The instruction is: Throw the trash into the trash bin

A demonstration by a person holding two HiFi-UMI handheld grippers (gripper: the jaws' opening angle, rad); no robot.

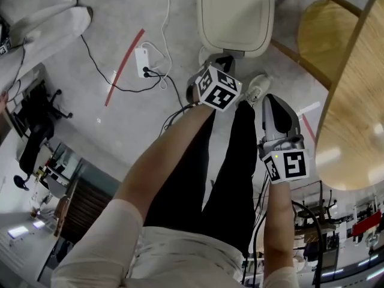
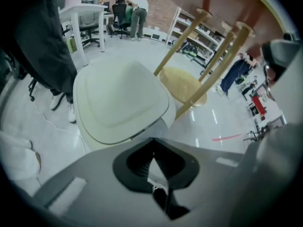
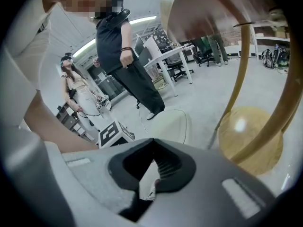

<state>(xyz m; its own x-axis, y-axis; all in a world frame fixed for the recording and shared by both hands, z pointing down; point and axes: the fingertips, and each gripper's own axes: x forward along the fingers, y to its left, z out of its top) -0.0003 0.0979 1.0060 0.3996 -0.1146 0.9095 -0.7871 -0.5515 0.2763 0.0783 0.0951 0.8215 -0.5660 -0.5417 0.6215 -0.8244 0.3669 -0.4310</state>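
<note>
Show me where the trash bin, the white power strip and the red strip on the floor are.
trash bin (image 1: 235, 11), head view, centre of its closed lid.
white power strip (image 1: 142, 57), head view, middle of its body.
red strip (image 1: 125, 66), head view, midway along it.

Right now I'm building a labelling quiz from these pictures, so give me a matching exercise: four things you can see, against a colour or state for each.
Things:
1. trash bin lid
2. tape strip
3. power strip
4. wooden seat

Colour or state:
A. red, lying flat on the floor
B. light wood, right of the bin in the head view
C. cream, closed
D. white, with cables plugged in

Pairs: 1-C, 2-A, 3-D, 4-B
</note>
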